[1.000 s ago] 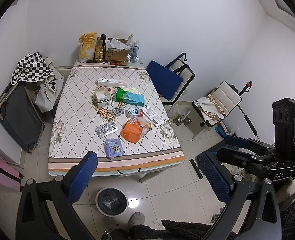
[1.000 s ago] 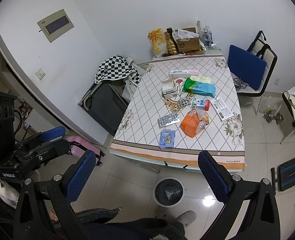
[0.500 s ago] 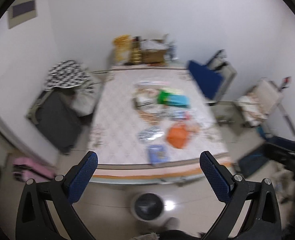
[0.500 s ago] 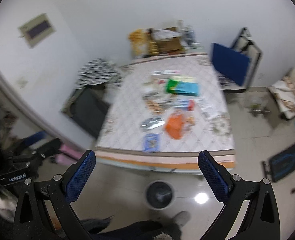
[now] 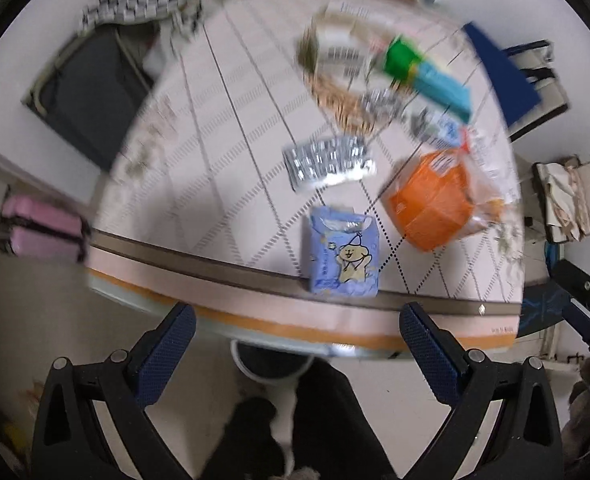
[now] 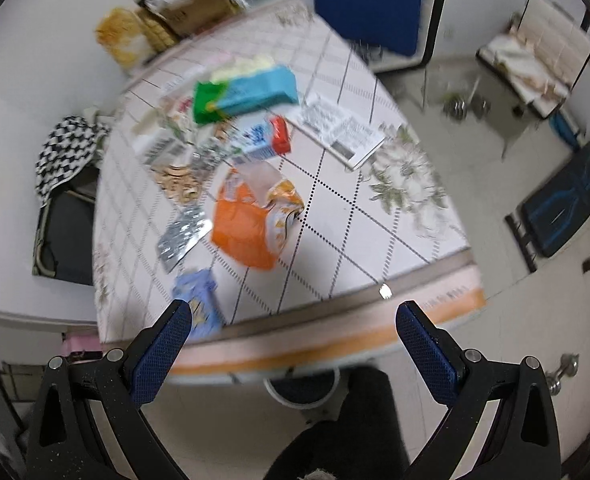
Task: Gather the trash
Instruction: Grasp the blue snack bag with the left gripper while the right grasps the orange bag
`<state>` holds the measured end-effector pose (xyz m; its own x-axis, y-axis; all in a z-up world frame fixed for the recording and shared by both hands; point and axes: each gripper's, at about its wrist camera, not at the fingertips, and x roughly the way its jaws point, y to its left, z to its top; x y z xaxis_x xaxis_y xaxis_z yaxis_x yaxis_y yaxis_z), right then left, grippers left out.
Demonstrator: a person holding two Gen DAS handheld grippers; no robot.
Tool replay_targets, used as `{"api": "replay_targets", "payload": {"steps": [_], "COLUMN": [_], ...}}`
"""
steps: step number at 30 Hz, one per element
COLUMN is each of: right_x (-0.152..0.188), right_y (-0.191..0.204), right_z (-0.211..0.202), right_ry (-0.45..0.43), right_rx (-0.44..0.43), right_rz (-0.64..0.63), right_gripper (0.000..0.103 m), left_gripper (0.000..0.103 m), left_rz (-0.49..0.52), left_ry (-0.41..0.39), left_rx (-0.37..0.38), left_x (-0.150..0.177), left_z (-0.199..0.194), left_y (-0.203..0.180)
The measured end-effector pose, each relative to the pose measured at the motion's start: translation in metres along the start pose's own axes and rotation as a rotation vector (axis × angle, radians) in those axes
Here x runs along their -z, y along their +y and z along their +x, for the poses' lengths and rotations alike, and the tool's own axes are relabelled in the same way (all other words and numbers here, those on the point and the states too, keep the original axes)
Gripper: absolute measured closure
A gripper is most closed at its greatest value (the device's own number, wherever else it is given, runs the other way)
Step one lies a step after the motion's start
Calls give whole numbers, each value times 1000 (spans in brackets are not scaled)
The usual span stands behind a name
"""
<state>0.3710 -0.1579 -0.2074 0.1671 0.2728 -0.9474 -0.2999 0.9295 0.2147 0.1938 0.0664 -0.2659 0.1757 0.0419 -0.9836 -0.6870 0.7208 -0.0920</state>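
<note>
I have both tongs spread wide and holding nothing. The left gripper point(image 5: 297, 334) hangs over the near edge of the table point(image 5: 223, 168), above the floor. Straight beyond it, near that edge, lies the pale blue tissue pack point(image 5: 343, 256) with the cartoon figure; it sits between the two fingers in line of sight but well apart from them. Just beyond that is a silver blister sheet point(image 5: 329, 162), and to its right an orange wrapper point(image 5: 431, 200), torn open. Farther off I see a green and teal packet point(image 5: 425, 68), blurred. Below the table edge a round bin point(image 5: 271, 360) shows, partly hidden.

The right gripper point(image 6: 293, 336) also sits off the near edge. In its view the blue pack point(image 6: 199, 300) lies just beside the left finger, the orange wrapper point(image 6: 251, 216) farther in, the blister sheet point(image 6: 181, 236) to its left, and a small red and white carton point(image 6: 265, 140) and a printed leaflet point(image 6: 341, 130) beyond. The bin point(image 6: 307, 388) lies under the table edge.
</note>
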Motion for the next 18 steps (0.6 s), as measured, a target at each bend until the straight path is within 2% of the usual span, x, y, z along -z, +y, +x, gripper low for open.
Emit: {"api": "replay_targets", "payload": {"steps": [6,8,9,13,15,18], "right_x": [-54,-67,-73,-88,-92,-94], "right_y": [0,3,5,13,17,23], "right_z": [95,117,127,158,170,181], "right_ry": [141,178,193,242,268,289], "right_rx": [-25,-39,-46,-69,-83,-89], "right_rz": [13,7,3,-3,-4,-11], "right_gripper": [0,0,0,1,8,27], "left_gripper": [2,14,25,38,41,46], "left_rz": [-36,-46,-54,-92,-111,-109], "left_ry": [171,205,219,224,217,204], "left_rx": [-17,-34,-31,-49,-53,-72], "left_x": [-33,-37,-38,-37,-35,-33], "left_z": [88,108,114,124,124,120], "left_y": [-29,-34,-33,-26,-18,-12]}}
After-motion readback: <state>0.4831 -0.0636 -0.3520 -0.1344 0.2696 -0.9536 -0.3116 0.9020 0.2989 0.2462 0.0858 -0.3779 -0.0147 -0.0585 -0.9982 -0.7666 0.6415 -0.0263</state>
